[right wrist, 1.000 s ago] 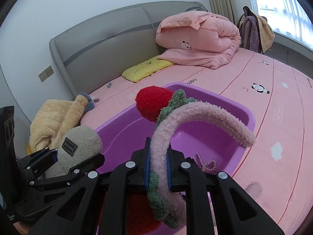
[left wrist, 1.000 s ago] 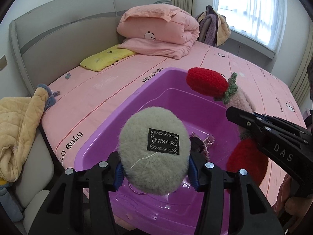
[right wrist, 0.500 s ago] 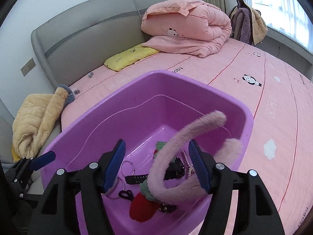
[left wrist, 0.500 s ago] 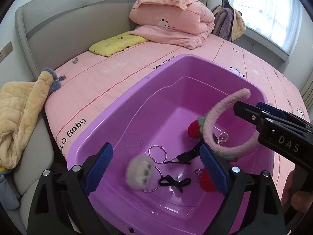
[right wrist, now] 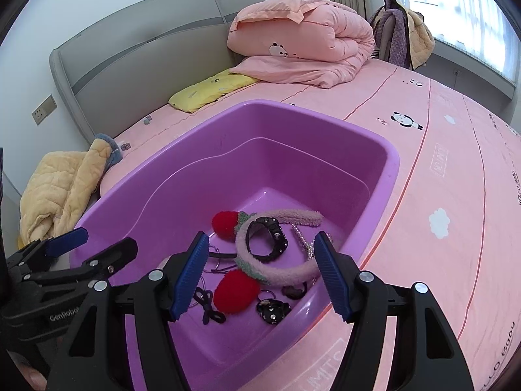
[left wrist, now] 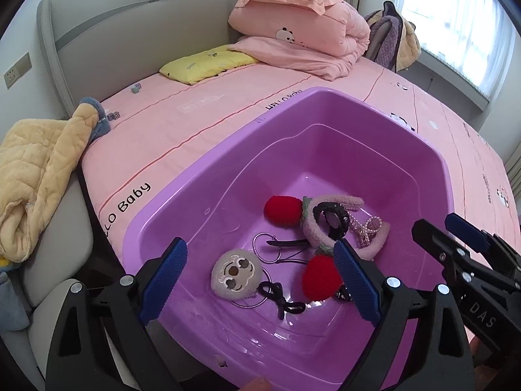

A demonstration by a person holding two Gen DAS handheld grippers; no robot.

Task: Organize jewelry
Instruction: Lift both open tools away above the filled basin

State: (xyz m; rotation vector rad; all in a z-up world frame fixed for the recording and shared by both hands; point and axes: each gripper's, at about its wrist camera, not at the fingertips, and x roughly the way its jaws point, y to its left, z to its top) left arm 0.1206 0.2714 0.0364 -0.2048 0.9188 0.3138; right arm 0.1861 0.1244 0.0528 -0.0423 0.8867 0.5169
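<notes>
A purple plastic tub [left wrist: 228,150] [right wrist: 387,163] sits on the pink bed. Inside lie a grey plush face charm [left wrist: 236,273], a fuzzy pink headband with red strawberry pompoms [left wrist: 317,277] [right wrist: 283,273], a black watch [left wrist: 333,220] [right wrist: 270,238], metal rings [left wrist: 265,252], a black bow tie [left wrist: 281,301] [right wrist: 208,306] and a bead chain [left wrist: 368,231] [right wrist: 302,244]. My left gripper [left wrist: 260,283] is open and empty above the tub's near side. My right gripper [right wrist: 260,273] is open and empty above the headband.
The pink sheet [right wrist: 456,163] spreads to the right. A folded pink duvet [left wrist: 302,32] and yellow pillow [left wrist: 208,63] lie by the grey headboard. A yellow quilted jacket [left wrist: 35,169] hangs off the bed's left edge. A window is at the far right.
Both grippers opened. The plush charm dropped from the left one and the strawberry headband from the right one; both now lie still in the tub.
</notes>
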